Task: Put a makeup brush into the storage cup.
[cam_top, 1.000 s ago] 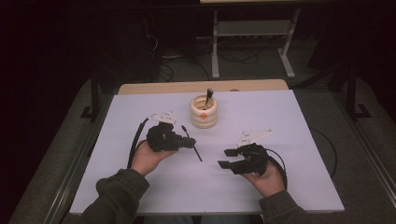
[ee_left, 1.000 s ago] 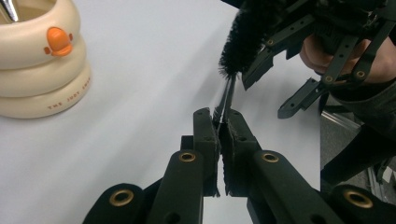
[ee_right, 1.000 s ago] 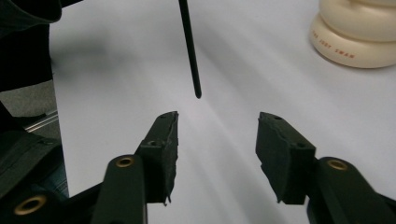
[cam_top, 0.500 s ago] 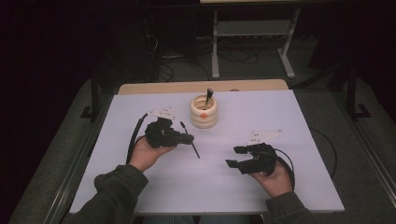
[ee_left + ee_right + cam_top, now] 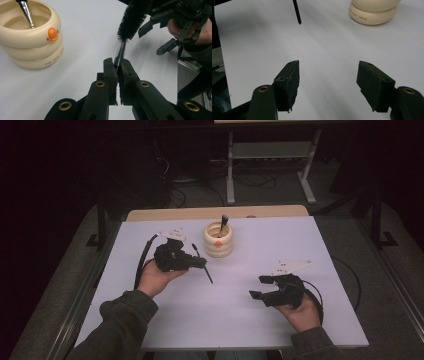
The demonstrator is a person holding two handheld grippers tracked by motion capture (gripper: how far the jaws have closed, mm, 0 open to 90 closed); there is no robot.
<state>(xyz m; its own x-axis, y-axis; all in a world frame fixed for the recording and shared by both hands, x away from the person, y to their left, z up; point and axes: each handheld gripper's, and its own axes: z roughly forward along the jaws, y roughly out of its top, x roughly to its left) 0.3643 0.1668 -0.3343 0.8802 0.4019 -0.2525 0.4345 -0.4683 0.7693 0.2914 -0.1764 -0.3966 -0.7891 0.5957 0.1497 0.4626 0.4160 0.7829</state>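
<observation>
two tongs (image 5: 200, 263) (image 5: 256, 287), two brushes (image 5: 205, 270) (image 5: 223, 224), one cream pot (image 5: 218, 241)

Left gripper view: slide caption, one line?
Left gripper shut on a black brush beside a cream ringed cup.

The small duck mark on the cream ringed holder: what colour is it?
Orange, clearest in the left gripper view on the cream ringed holder, at the small duck mark.

We see a table (image 5: 300, 250) with a white top and a wooden strip along its far edge. One cream ringed pot (image 5: 218, 240) stands on it, near the far edge, around mid-width.
</observation>
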